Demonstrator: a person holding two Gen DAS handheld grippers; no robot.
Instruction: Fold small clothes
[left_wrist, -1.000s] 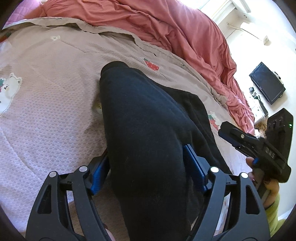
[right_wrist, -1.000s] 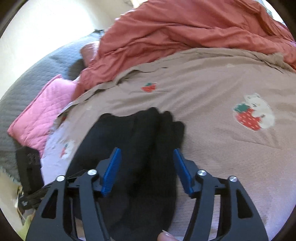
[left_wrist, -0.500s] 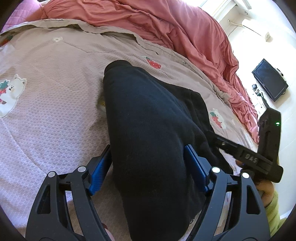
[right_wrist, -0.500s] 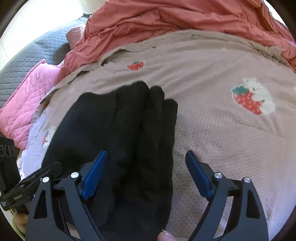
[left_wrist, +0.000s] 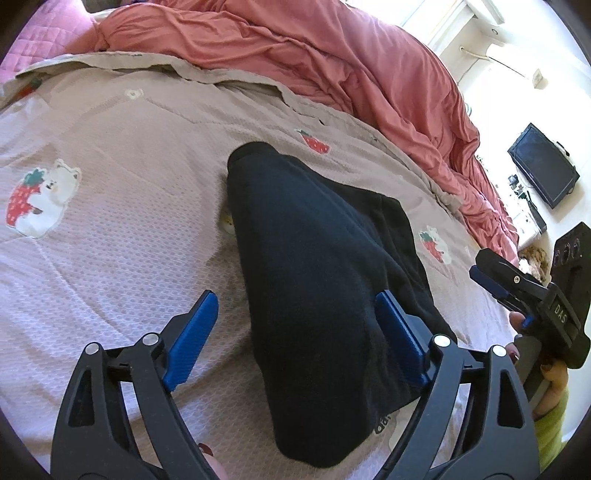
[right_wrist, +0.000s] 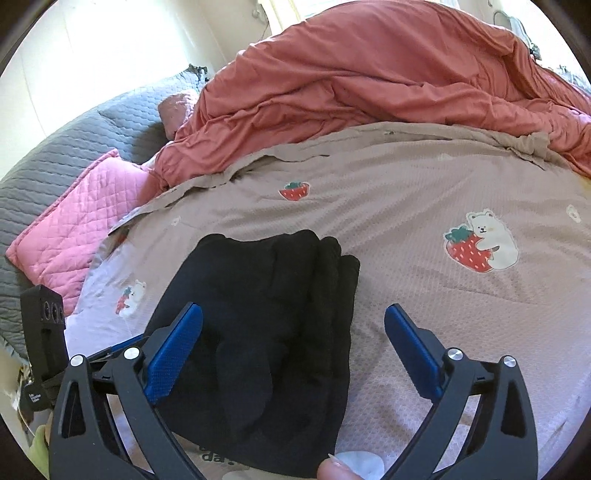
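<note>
- Left wrist view: lying folded on the bedspread, a black garment, long and narrow, running away from the camera.
- Hovering low over its near end, the left claw, spread wide and released; left blue finger standing clear over bare bedspread, right blue finger sitting against the garment's right edge.
- Showing at the right edge, the right claw, side-on, so cannot tell its state from here.
- Bunching along the far side of the bed, a red duvet; standing against the far wall, a dark monitor.
- Right wrist view: lying in several stacked layers on the bedspread, the same black garment.
- Gaping wide and gripping nothing, the right claw; left finger resting over the cloth, right finger over bare bedspread.
- Lying at the left, a pink pillow.
</note>
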